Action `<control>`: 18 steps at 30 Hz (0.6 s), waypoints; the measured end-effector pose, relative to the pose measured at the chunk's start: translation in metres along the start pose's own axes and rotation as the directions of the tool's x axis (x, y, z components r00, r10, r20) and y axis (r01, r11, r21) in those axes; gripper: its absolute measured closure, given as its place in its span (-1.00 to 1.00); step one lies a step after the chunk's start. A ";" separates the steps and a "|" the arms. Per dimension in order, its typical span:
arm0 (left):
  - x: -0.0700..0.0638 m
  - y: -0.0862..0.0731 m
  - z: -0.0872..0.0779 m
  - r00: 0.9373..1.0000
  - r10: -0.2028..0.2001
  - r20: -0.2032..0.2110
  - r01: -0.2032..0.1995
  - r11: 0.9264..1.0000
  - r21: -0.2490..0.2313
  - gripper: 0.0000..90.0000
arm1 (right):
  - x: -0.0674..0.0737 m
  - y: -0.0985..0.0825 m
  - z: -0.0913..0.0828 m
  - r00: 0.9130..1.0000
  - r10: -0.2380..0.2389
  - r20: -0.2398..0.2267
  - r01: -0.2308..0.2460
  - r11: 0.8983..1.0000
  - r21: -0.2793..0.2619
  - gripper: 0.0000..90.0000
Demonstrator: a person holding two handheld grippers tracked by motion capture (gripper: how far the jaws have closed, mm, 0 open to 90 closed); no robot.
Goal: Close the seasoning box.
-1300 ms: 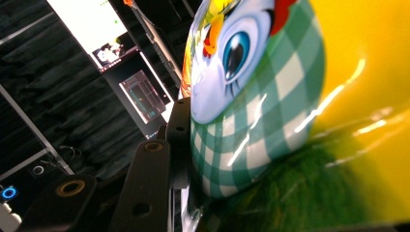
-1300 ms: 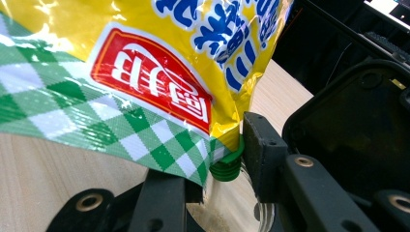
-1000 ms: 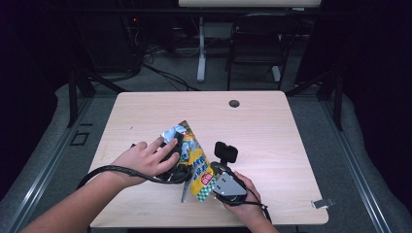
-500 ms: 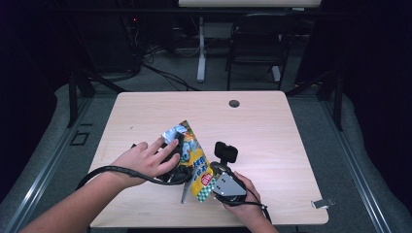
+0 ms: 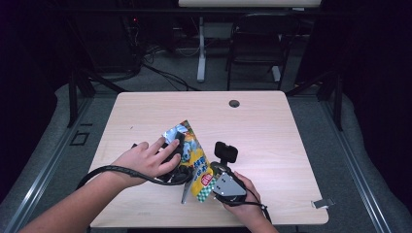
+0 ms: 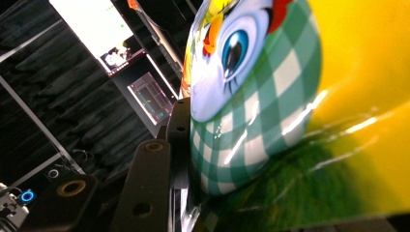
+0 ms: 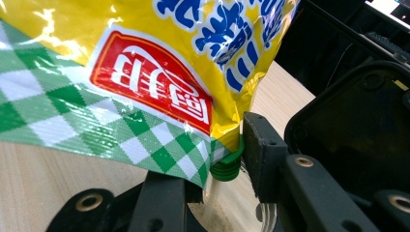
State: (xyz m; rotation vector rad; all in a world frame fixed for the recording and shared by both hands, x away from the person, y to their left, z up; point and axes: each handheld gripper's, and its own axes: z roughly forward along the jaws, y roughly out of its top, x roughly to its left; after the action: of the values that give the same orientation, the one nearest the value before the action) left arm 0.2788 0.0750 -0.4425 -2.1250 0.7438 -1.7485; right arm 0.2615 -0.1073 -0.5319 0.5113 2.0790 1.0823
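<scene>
A yellow snack bag (image 5: pixel 193 154) with green checks and a red label stands tilted near the table's front edge, its silver top open. A hand covers my left gripper (image 5: pixel 176 164), which holds the bag from the left. In the left gripper view the bag (image 6: pixel 290 121) presses against the one black jaw that shows. My right gripper (image 5: pixel 214 180) grips the bag's lower right corner. There the bag's checked corner (image 7: pixel 159 145) and a green ribbed cap (image 7: pixel 226 166) sit between the jaws, the cap against the right jaw, with the left jaw partly covered.
The light wooden table (image 5: pixel 272 126) has a small dark grommet (image 5: pixel 234 103) near its far edge. A small clip (image 5: pixel 321 203) lies at the front right corner. A black cable (image 5: pixel 111 170) loops over the left forearm. Chairs and desk legs stand beyond the table.
</scene>
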 end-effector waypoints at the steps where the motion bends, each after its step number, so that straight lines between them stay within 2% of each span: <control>1: 0.000 0.000 0.000 1.000 0.001 -0.001 -0.001 1.000 0.000 0.48 | 0.000 0.000 0.000 1.000 0.000 0.000 0.000 1.000 0.000 0.57; 8: 0.000 0.001 0.000 1.000 0.005 0.002 -0.005 1.000 -0.003 0.48 | 0.000 0.000 0.000 1.000 -0.003 -0.004 0.003 1.000 0.007 0.57; 11: -0.001 0.001 0.000 1.000 -0.007 0.000 0.007 1.000 -0.008 0.48 | 0.000 0.000 0.000 1.000 0.000 -0.001 0.000 1.000 0.004 0.57; 18: 0.001 0.002 0.000 1.000 0.008 -0.009 -0.008 1.000 -0.005 0.48 | 0.000 0.000 0.000 1.000 0.001 0.001 -0.001 1.000 0.003 0.57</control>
State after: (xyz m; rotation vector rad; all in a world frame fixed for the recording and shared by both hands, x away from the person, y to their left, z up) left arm 0.2784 0.0732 -0.4425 -2.1164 0.7591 -1.7548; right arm 0.2616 -0.1074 -0.5323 0.5142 2.0803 1.0799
